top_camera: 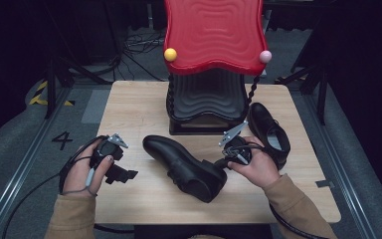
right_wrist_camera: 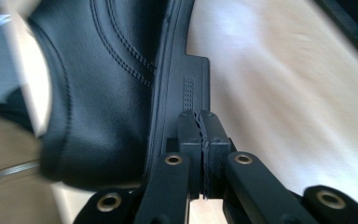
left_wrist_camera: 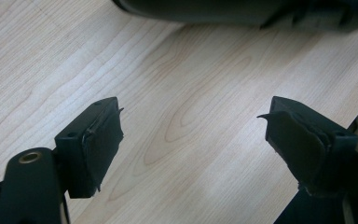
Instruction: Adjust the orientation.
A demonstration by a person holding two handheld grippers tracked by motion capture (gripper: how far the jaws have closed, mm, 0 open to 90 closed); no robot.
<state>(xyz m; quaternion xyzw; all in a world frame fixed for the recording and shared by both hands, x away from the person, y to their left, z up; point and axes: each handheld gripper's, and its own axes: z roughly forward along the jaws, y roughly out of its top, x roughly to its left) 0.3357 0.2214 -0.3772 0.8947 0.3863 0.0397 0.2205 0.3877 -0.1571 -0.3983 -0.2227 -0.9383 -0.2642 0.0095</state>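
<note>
Black leather covers the shoe (top_camera: 184, 167) lying across the middle of the pale wooden worktop (top_camera: 129, 104), its toe pointing toward the far left corner and its heel toward the near edge. In the high view the shoe looks tipped partly on its side, with the dark sole edge facing the near right.

The right tool (top_camera: 224, 162) sits at the heel end of this shoe, held in the person's right hand (top_camera: 258, 167). In the right gripper view its jaws are pressed tight together, pads meeting with nothing between them, and their tips (right_wrist_camera: 200, 122) rest against the back of the shoe's heel block (right_wrist_camera: 193, 86). The stitched upper (right_wrist_camera: 107, 88) rises just to the left of the jaws there.

The left tool (top_camera: 122, 174) is near the left edge of the worktop, well apart from the shoe, gripped by the left hand (top_camera: 87, 172). In the left gripper view its jaws stand wide apart over bare wood, holding nothing, with the dark underside of the shoe (left_wrist_camera: 242, 11) across the top of that view.

A second black shoe (top_camera: 269, 132) lies near the right edge, just beyond the right hand, toe toward the far edge. A red wavy stand (top_camera: 214, 35) with a black base (top_camera: 206, 102) stands at the far middle of the worktop, carrying a yellow ball (top_camera: 170, 54) and a pink ball (top_camera: 265, 56) at its lower corners.
</note>
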